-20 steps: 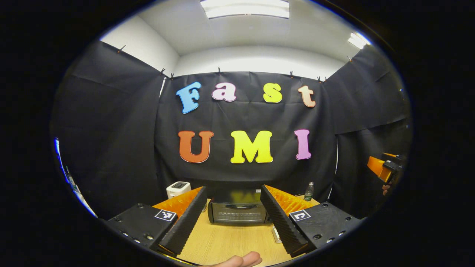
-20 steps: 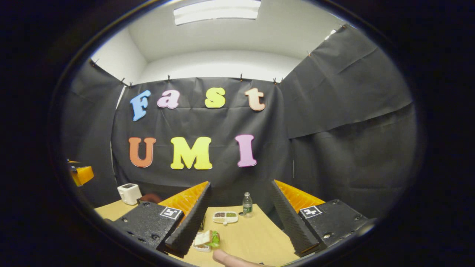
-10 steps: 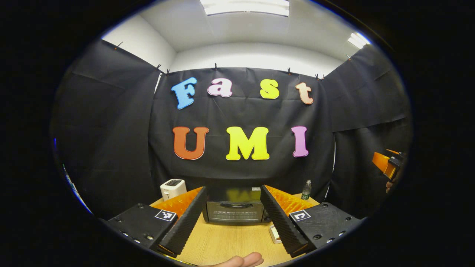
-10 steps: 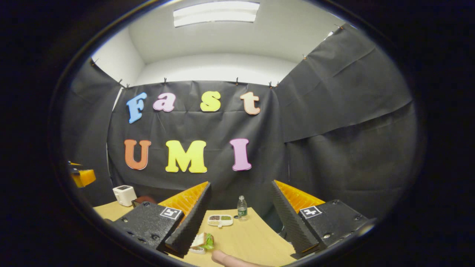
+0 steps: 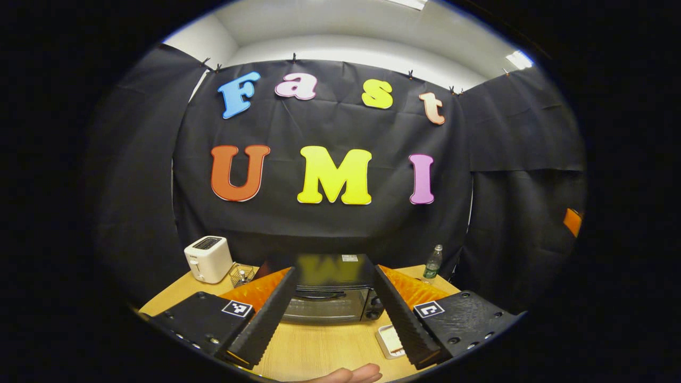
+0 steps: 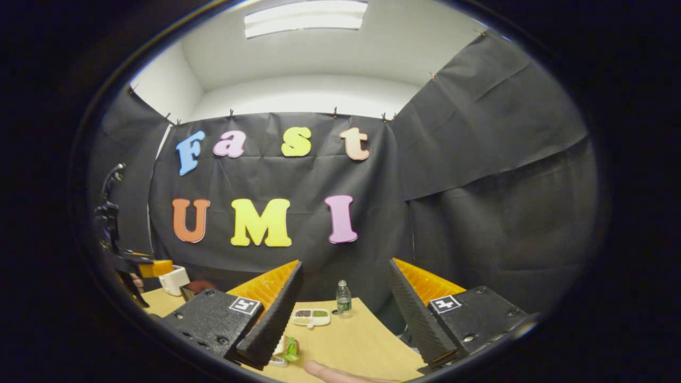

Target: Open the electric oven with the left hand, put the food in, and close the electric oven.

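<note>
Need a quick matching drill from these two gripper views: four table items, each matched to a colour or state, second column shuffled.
Things:
1. toaster
2. oven door
3. bottle
4. left gripper

Colour or state:
A. open, nothing held
B. white
C. upright, at the table's far edge
D. closed, between the left gripper's fingers in its own view

Pairs: 1-B, 2-D, 3-C, 4-A

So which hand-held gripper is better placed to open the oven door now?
Left. The left hand-held gripper is open and points straight at the electric oven, whose door is shut, handle between its fingers. The right hand-held gripper faces the sandwich and bottle.
</note>
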Action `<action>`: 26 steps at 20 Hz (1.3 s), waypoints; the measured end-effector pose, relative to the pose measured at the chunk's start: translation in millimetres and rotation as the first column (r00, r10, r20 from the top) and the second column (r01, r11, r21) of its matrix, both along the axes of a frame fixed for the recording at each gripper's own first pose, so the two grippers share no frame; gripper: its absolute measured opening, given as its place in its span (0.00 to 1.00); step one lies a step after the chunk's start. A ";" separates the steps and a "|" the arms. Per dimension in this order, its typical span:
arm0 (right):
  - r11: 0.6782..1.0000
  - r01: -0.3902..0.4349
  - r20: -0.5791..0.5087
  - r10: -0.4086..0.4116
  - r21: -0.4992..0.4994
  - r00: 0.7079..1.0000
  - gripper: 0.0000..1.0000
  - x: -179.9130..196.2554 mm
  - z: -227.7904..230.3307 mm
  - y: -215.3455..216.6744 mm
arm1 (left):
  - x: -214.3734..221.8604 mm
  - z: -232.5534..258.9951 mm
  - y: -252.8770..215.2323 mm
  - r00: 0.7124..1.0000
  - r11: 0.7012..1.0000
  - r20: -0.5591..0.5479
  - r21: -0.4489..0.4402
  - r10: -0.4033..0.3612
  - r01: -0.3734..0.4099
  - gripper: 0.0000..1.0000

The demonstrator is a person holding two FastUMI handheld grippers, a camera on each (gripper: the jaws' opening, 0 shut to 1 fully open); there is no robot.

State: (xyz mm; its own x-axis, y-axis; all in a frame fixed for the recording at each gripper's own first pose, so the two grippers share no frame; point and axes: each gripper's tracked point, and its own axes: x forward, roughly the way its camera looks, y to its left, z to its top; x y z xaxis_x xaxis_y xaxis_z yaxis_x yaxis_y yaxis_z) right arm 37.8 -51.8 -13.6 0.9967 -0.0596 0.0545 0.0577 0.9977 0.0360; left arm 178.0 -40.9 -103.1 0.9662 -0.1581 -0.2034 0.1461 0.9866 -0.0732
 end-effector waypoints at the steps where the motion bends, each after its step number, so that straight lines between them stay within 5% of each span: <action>1: 1.000 0.000 -0.005 0.000 0.002 1.000 0.95 3.9 -3.3 -3.4 | 16.7 -14.9 1.1 1.000 1.000 -0.028 0.009 -0.002 0.002 0.94; 10: 0.999 -0.027 -0.028 0.027 0.020 0.999 0.94 16.9 -21.7 -18.8 | 123.9 -131.1 15.4 0.969 0.995 -0.237 0.089 0.070 -0.050 0.94; 26: 0.998 -0.037 -0.023 0.038 0.046 0.999 0.94 0.2 -24.8 -25.3 | 98.7 -172.2 16.2 0.942 0.992 -0.329 0.122 0.072 -0.033 0.98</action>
